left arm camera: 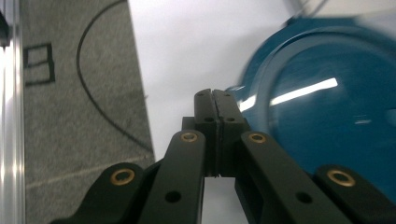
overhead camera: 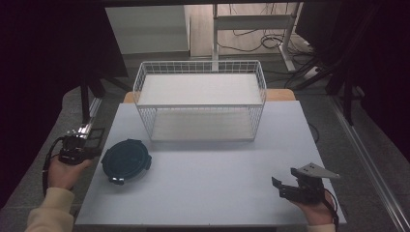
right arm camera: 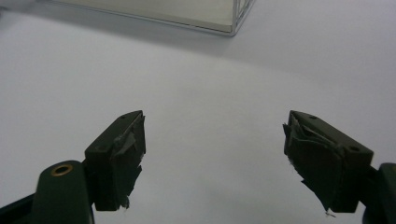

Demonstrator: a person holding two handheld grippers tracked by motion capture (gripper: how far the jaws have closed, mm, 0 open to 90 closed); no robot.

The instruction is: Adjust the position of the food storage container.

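Observation:
A round dark teal lid (overhead camera: 125, 160) lies flat on the left part of the white table (overhead camera: 217, 193). My left gripper (overhead camera: 92, 151) hovers at the table's left edge, just left of the lid. In the left gripper view its jaws are pressed together with nothing between them, and the lid (left arm camera: 327, 107) sits close on the right, apart from them. My right gripper (overhead camera: 283, 186) rests in a hand near the front right corner. In the right gripper view it (right arm camera: 215, 154) is open, with only bare table between its taped pads.
A white wire basket (overhead camera: 200, 107) with a white floor stands at the back middle of the table; its corner (right arm camera: 210, 18) shows in the right gripper view. Grey carpet with a black cable (left arm camera: 93, 93) lies left of the table. Desk legs and cables stand behind.

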